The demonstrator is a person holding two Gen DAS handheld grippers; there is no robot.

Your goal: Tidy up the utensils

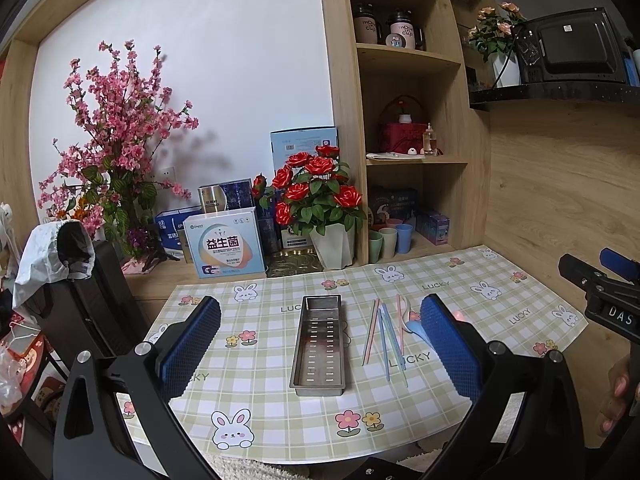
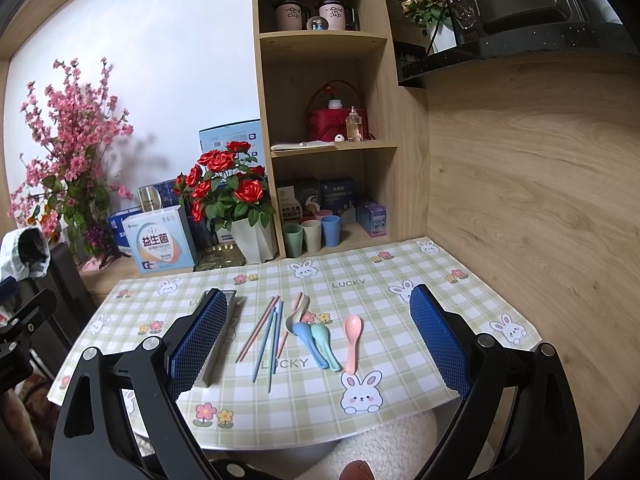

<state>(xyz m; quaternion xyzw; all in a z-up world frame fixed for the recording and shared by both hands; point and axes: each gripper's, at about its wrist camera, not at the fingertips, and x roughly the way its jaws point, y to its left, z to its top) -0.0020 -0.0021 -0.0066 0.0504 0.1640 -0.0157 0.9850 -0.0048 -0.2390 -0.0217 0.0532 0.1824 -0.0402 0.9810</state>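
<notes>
A perforated steel utensil tray lies empty on the checked tablecloth; in the right wrist view only its right wall shows behind my left finger. Several pastel chopsticks lie right of it. Beside them lie a white spoon, a blue spoon, a green spoon and a pink spoon. My left gripper is open above the tray. My right gripper is open above the spoons and shows at the right edge of the left wrist view.
A pot of red roses, boxes and three cups stand at the table's back edge. A wooden shelf unit and wood wall bound the right. A black chair stands left.
</notes>
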